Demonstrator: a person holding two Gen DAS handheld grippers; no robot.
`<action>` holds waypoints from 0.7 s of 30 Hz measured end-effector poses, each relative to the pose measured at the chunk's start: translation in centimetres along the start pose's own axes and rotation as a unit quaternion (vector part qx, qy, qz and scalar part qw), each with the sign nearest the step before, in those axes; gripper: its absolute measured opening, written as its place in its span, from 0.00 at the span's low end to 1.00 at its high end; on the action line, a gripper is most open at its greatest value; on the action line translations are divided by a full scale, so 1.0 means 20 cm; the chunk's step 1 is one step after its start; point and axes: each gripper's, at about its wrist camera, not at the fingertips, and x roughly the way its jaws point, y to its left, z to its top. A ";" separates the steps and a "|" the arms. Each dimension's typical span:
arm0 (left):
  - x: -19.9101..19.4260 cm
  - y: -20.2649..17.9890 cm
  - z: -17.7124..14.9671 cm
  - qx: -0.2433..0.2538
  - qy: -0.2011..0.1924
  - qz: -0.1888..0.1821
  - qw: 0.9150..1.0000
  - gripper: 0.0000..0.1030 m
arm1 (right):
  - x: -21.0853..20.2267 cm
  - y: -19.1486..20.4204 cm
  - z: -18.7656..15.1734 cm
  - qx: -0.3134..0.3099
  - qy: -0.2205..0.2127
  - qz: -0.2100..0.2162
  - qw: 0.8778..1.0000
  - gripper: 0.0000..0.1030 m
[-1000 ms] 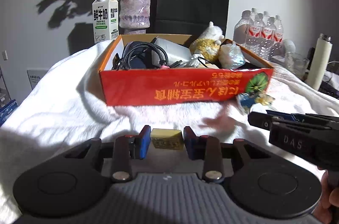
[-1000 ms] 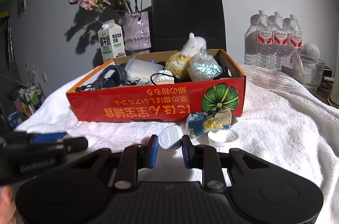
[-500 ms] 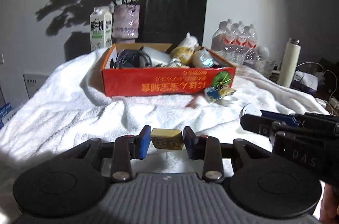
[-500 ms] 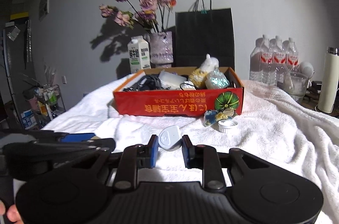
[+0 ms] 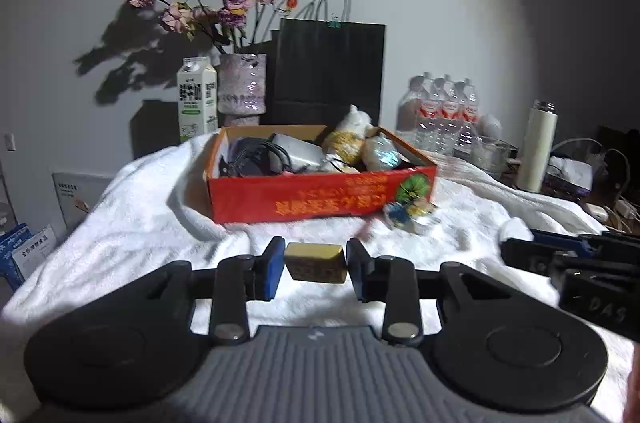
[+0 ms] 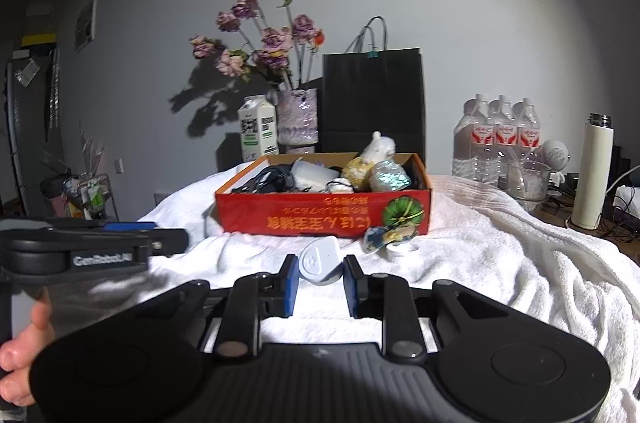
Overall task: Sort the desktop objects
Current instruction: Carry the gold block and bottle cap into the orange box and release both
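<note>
My left gripper [image 5: 315, 265] is shut on a small yellow-gold block [image 5: 316, 262], held above the white towel. My right gripper [image 6: 320, 269] is shut on a white rounded plastic case [image 6: 322, 260]. An orange-red cardboard box [image 5: 320, 197] stands ahead on the towel, full of cables, a plush toy and wrapped items; it also shows in the right wrist view [image 6: 324, 215]. A blue-and-yellow snack packet [image 6: 390, 237] and a white cap [image 6: 402, 249] lie by the box's front right corner. Each gripper shows at the edge of the other's view.
A white towel [image 6: 500, 263] covers the table. Behind the box stand a milk carton [image 5: 197, 101], a vase of dried flowers [image 5: 242, 89] and a black paper bag [image 5: 330, 71]. Water bottles [image 6: 498, 139], a glass cup [image 6: 526, 179] and a white thermos [image 6: 594, 171] stand at the right.
Both grippers have pulled back from the box and risen, each still holding its object. The box now looks smaller and farther away.
</note>
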 end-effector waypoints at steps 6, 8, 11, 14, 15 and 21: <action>0.23 0.12 0.25 0.003 -0.008 0.004 1.000 0.33 | 0.17 -0.18 0.17 0.007 -0.010 -0.013 1.000 0.21; 0.36 0.16 0.35 0.012 -0.010 0.008 1.000 0.33 | 0.28 -0.26 0.27 0.015 -0.011 -0.012 1.000 0.21; 0.60 0.20 0.49 0.014 0.008 -0.002 1.000 0.34 | 0.51 -0.38 0.42 0.030 0.003 -0.012 0.999 0.21; 0.85 0.23 0.58 0.009 0.040 -0.010 0.999 0.33 | 0.79 -0.45 0.53 0.041 0.035 -0.017 0.998 0.21; 0.93 0.23 0.60 0.011 0.047 -0.011 0.999 0.33 | 0.88 -0.47 0.55 0.043 0.050 -0.016 0.998 0.21; 1.29 0.22 0.69 0.009 0.090 -0.007 0.996 0.33 | 1.36 -0.48 0.56 0.044 0.147 -0.022 0.988 0.22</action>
